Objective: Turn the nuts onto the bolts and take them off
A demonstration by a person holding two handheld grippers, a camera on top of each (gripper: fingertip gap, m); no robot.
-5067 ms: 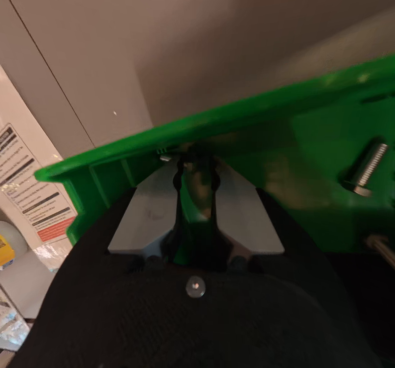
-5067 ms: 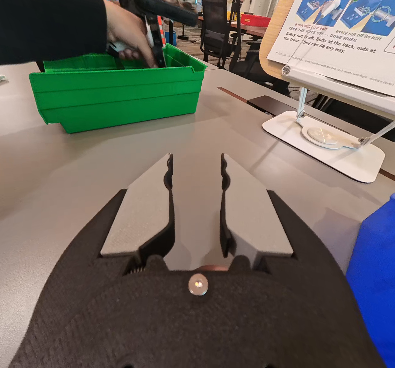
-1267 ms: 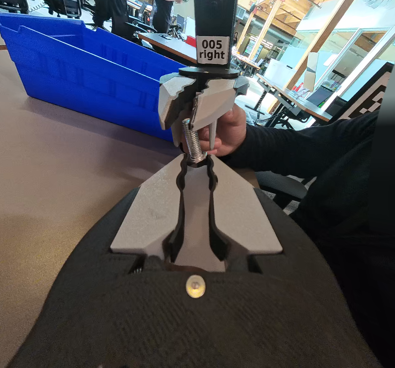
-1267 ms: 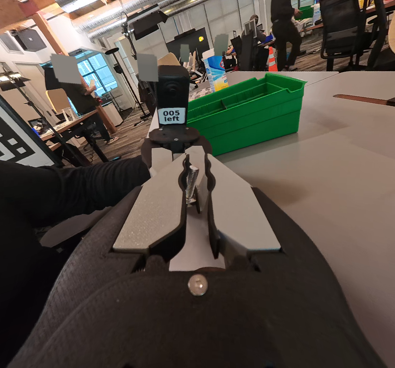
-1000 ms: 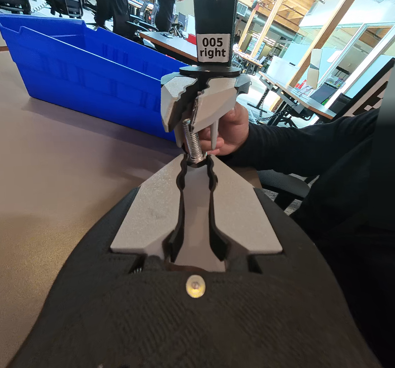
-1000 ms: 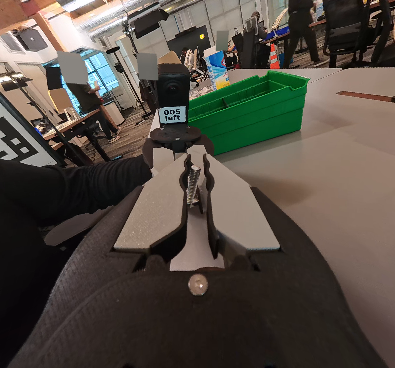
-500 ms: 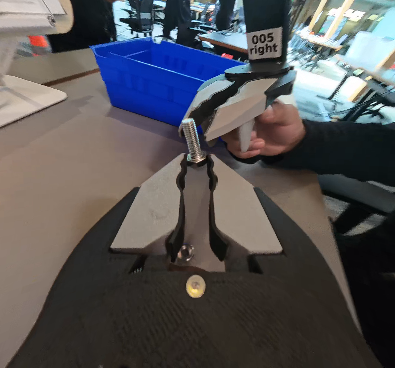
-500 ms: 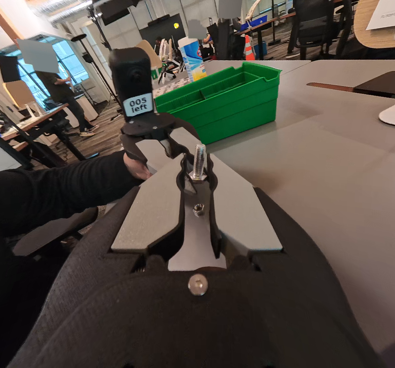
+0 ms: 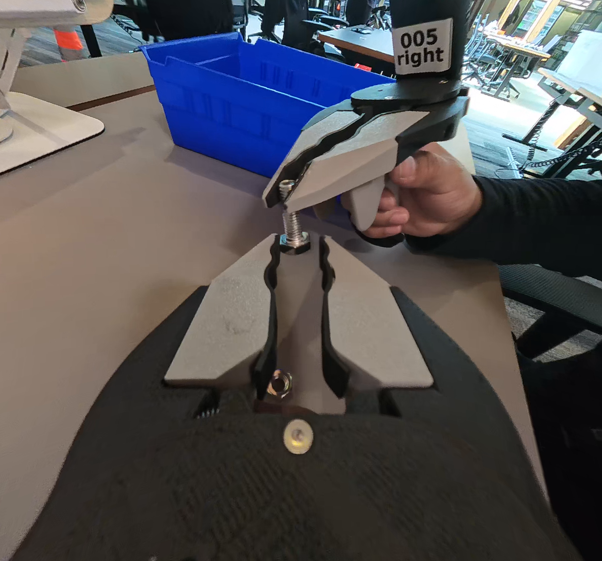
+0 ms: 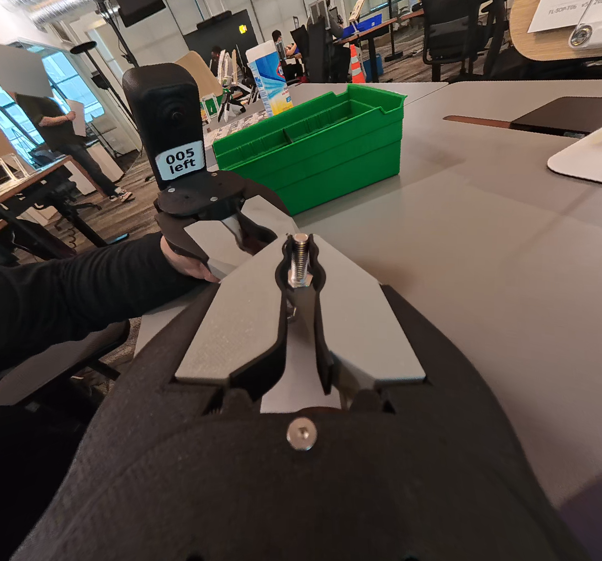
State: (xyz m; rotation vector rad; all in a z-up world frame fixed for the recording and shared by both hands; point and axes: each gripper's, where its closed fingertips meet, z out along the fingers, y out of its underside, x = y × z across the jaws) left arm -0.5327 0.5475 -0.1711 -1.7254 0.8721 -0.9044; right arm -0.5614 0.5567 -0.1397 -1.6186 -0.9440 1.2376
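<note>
**Bolt held between two tools above the desk**

On the left, a blue bin (image 9: 228,102) sits on the grey desk (image 9: 97,236). The left tool (image 9: 294,245) grips a hex nut (image 9: 292,242) between its narrowly parted fingertips, and the threaded bolt (image 9: 291,219) stands upright through it. A loose nut (image 9: 279,388) lies on the desk beneath that tool. To the right, the right tool (image 9: 284,194) clamps the top of the bolt, and a hand (image 9: 426,203) squeezes its trigger. A green bin (image 10: 312,151) stands beyond.
</note>
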